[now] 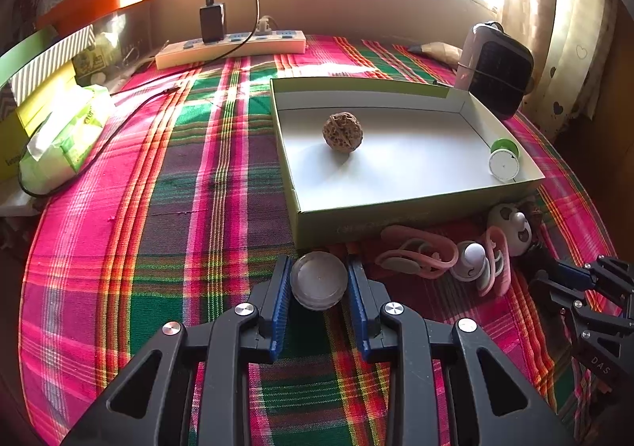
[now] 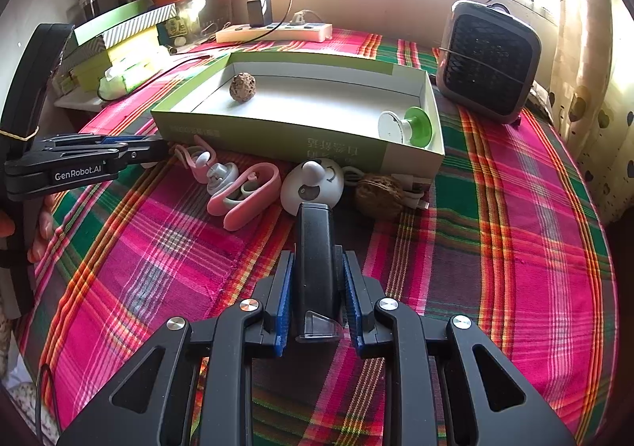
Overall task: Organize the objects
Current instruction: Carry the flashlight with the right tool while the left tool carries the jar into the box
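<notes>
**Operator:** Objects (image 2: 241,192) for sorting lie just in front of the green box (image 1: 396,216): pink clips, a panda-faced gadget (image 2: 313,184), a walnut (image 2: 378,194). Another walnut (image 1: 342,131) and a green-and-white spool (image 1: 504,159) already sit inside it. My left gripper (image 1: 319,283) is clenched on a round clear lid (image 1: 319,279), low over the plaid cloth (image 1: 170,208). My right gripper (image 2: 317,283) is clamped on a black oblong device (image 2: 315,260), its far end touching the panda gadget.

**Observer:** So which step is this?

**Operator:** I judge both picks made and nothing lifted yet. Next I must raise each piece clear of the near wall, carry it over the white floor of the box and let go without knocking the walnut inside.

**Observer:** Any writing?

**Operator:** "GenRobot.AI" on the left tool as the right camera sees it, and "DAS" on the right tool at the left view's edge. The printing on the box wall appears upside down; I can't read it.
</notes>
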The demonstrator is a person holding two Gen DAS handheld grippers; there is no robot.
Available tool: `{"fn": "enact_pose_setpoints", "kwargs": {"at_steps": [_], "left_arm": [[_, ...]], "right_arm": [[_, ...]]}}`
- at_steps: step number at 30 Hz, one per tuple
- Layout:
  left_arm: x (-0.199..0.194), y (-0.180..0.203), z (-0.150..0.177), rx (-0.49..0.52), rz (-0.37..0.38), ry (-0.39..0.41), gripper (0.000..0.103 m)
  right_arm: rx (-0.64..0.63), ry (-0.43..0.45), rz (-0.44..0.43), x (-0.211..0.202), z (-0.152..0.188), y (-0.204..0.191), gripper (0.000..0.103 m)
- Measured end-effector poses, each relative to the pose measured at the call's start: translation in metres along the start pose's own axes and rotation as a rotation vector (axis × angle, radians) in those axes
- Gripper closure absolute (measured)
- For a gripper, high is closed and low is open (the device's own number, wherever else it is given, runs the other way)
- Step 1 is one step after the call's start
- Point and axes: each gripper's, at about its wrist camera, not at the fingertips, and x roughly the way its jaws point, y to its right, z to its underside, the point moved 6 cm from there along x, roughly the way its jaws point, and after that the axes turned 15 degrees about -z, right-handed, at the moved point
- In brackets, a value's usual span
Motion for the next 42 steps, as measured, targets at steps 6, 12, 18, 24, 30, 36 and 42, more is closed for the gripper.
{"fn": "enact_pose_setpoints", "kwargs": {"at_steps": [6,12,18,24,30,36,42], "left_arm": [[-0.007,-0.001,-0.001,0.001,0.003,0.018,0.077],[-0.013,-0.001,0.0,0.006,0.009,0.024,0.077],[-0.02,0.0,0.0,0.009,0.019,0.032,0.077],[-0.031,0.001,-0.004,0.017,0.026,0.056,0.077],[-0.036,0.003,-0.012,0.026,0.031,0.072,0.077],[-0.035,0.006,-0.02,0.033,0.033,0.077,0.077],[-0.03,0.008,-0.028,0.037,0.033,0.078,0.077]], "right_arm": [[0.001,0.009,0.001,-0.003,-0.002,0.001,0.079],[-0.005,0.018,0.002,-0.006,-0.004,0.0,0.079],[0.012,0.032,-0.009,-0.01,-0.005,0.002,0.079],[0.018,0.057,-0.028,-0.019,-0.009,0.002,0.079],[0.016,0.079,-0.028,-0.026,-0.019,0.003,0.079],[0.001,0.092,-0.024,-0.028,-0.031,0.003,0.079],[-0.01,0.1,-0.031,-0.025,-0.047,0.004,0.079]]}}
